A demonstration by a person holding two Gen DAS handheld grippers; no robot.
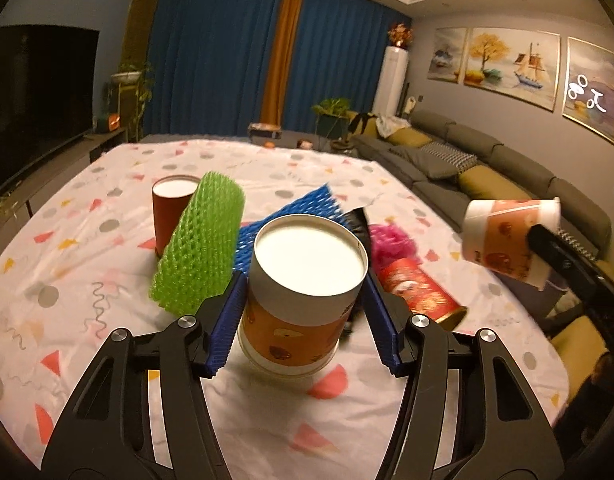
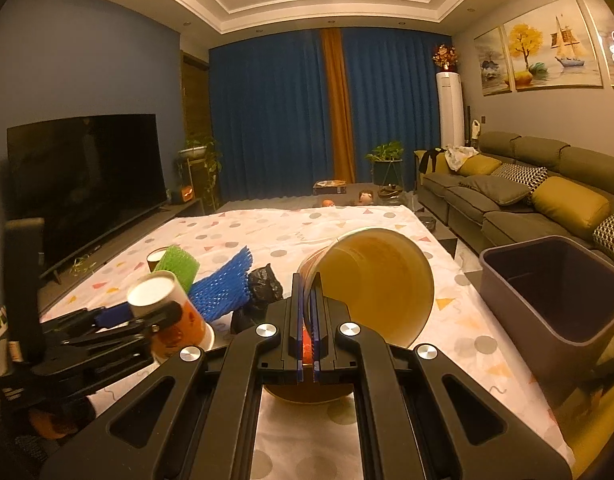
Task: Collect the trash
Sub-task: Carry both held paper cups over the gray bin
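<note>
Two paper cups, one in each gripper, over the table.

The left gripper squeezes an upside-down cup with a white base and orange band, lifted just above the spotted cloth. The right gripper has its blue pads pressed together on the rim of a tipped cup, open mouth facing the camera, near the grey bin. Green netting and blue netting lie behind.
</note>
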